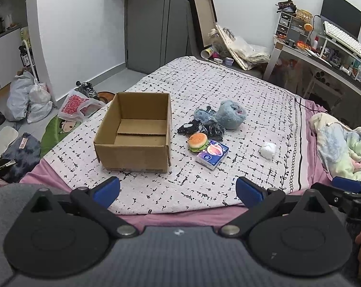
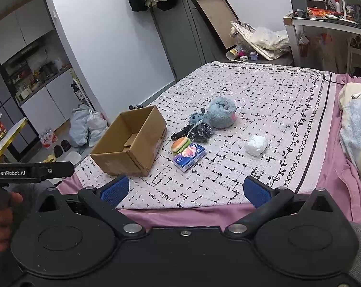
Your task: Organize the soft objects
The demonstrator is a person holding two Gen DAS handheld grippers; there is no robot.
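Note:
An open, empty cardboard box (image 1: 135, 131) (image 2: 130, 141) stands on the bed's patterned cover (image 1: 228, 174). To its right lie a burger plush (image 1: 198, 141) (image 2: 179, 144), a blue tissue pack (image 1: 212, 154) (image 2: 189, 156), a black bagged item (image 1: 212, 130) (image 2: 200, 132), a small blue plush (image 1: 202, 114), a fluffy blue roll (image 1: 230, 114) (image 2: 221, 112) and a white bundle (image 1: 268, 150) (image 2: 256, 145). My left gripper (image 1: 178, 191) is open and empty at the bed's near edge. My right gripper (image 2: 186, 190) is open and empty, also at the near edge.
A pastel blanket (image 1: 343, 148) is heaped at the right of the bed. Bags (image 1: 29, 100) and shoes lie on the floor left of the bed. A cluttered desk (image 1: 324, 55) stands at the back right. A grey door (image 1: 156, 24) is behind.

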